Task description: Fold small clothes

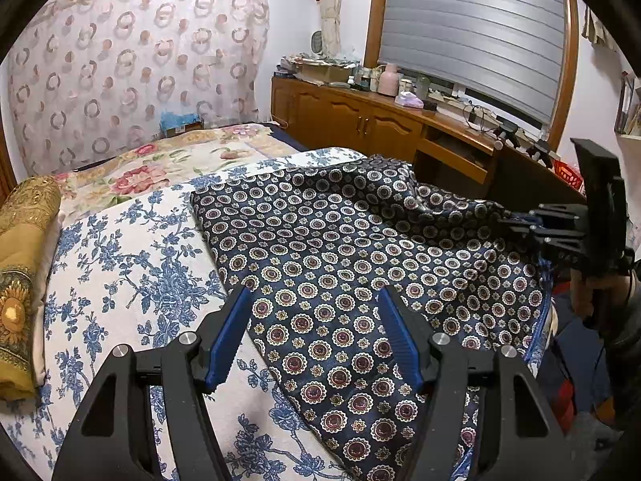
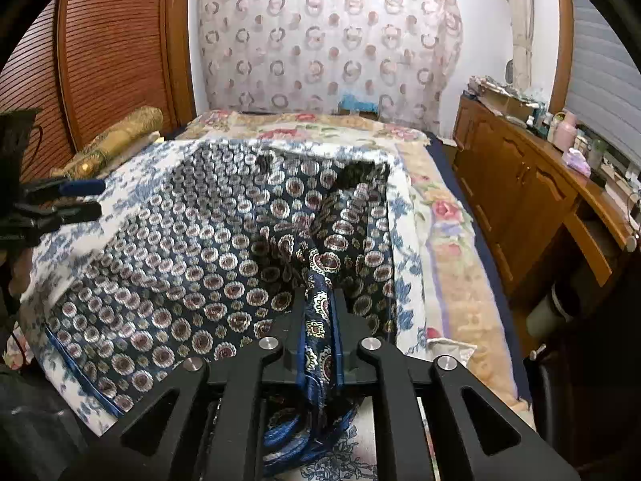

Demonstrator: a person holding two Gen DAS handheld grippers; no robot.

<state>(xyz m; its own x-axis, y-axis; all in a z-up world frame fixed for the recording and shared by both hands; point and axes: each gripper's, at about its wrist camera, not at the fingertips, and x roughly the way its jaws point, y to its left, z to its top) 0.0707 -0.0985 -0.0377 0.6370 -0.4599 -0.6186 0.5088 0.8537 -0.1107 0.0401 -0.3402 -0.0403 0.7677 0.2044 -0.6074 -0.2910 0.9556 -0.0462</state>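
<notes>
A dark navy garment (image 1: 340, 240) printed with round medallions lies spread on the blue-floral bedsheet (image 1: 132, 264). My left gripper (image 1: 313, 294) hovers open over its near left edge, blue pads apart and nothing between them. At the far right of the left wrist view, my right gripper (image 1: 517, 220) grips the garment's right edge. In the right wrist view, the right gripper (image 2: 319, 298) is shut on a bunched fold of the garment (image 2: 200, 248), which rises in a ridge from the bed to the jaws. The left gripper (image 2: 96, 198) shows at the left edge.
A golden bolster pillow (image 1: 24, 240) lies along the bed's left side. A rose-patterned cover (image 1: 168, 164) lies farther up the bed. A wooden cabinet (image 1: 360, 120) cluttered with bottles runs beside the bed under the window. A patterned curtain (image 1: 132, 72) hangs behind.
</notes>
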